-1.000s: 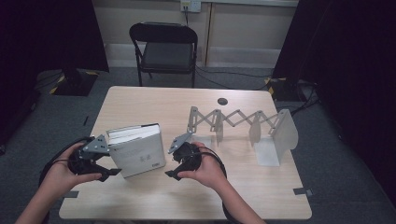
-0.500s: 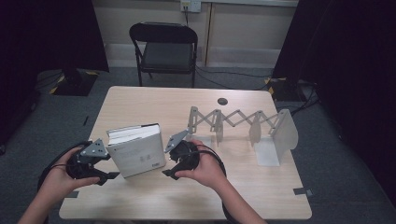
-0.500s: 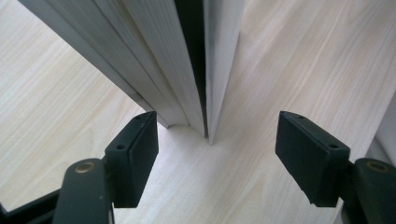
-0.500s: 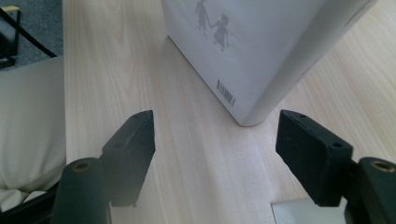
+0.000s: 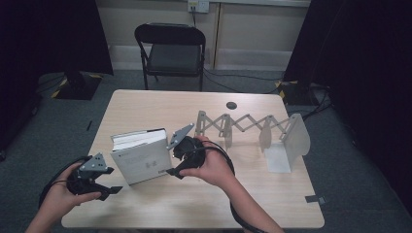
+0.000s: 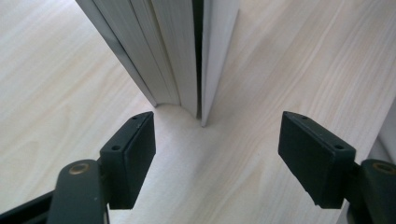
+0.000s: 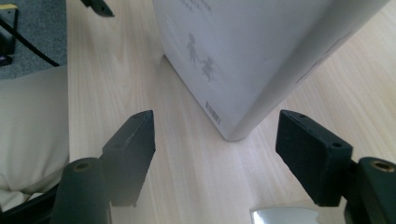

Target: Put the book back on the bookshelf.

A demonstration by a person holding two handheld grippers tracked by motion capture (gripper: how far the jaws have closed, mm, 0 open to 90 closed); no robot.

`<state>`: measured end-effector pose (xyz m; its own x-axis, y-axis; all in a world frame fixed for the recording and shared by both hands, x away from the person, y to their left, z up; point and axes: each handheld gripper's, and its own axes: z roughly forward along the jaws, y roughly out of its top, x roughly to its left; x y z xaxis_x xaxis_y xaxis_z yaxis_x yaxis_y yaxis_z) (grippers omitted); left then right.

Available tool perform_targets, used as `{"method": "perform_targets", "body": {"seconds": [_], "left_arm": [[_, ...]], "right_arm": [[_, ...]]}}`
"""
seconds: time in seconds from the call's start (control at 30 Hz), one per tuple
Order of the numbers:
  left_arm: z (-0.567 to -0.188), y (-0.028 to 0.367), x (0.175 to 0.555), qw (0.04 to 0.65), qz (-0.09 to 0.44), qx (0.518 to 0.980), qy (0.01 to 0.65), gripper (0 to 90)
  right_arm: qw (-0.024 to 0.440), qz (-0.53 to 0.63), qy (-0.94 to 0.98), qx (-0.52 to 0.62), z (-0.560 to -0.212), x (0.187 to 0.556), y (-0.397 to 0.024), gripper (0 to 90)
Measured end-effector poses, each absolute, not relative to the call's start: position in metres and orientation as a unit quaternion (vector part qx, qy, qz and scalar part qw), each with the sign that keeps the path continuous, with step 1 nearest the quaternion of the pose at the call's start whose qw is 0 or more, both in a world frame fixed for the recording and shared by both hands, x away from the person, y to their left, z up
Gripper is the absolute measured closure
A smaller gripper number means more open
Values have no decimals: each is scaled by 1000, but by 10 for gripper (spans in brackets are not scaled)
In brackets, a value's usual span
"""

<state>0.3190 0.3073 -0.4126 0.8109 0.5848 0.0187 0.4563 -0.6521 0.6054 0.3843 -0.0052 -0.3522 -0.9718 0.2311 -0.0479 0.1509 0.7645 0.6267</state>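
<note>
Near the table's (image 5: 145, 104) front left corner a white book (image 5: 143, 160) stands upright, so either edge offers a grip. The expanding rack (image 5: 252, 128) waits toward the right edge. Both grippers flank the book, right (image 5: 180, 154) and left (image 5: 99, 187), jaws spread, nothing pinched, likely lining up to clamp it.
</note>
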Motion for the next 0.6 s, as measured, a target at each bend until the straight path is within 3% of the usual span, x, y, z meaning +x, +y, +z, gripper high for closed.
{"method": "perform_targets", "body": {"seconds": [0.6], "left_arm": [[-463,313,313,309,84,896,308,236]], "right_arm": [[68,320,940,96,-329,402,7,279]]}}
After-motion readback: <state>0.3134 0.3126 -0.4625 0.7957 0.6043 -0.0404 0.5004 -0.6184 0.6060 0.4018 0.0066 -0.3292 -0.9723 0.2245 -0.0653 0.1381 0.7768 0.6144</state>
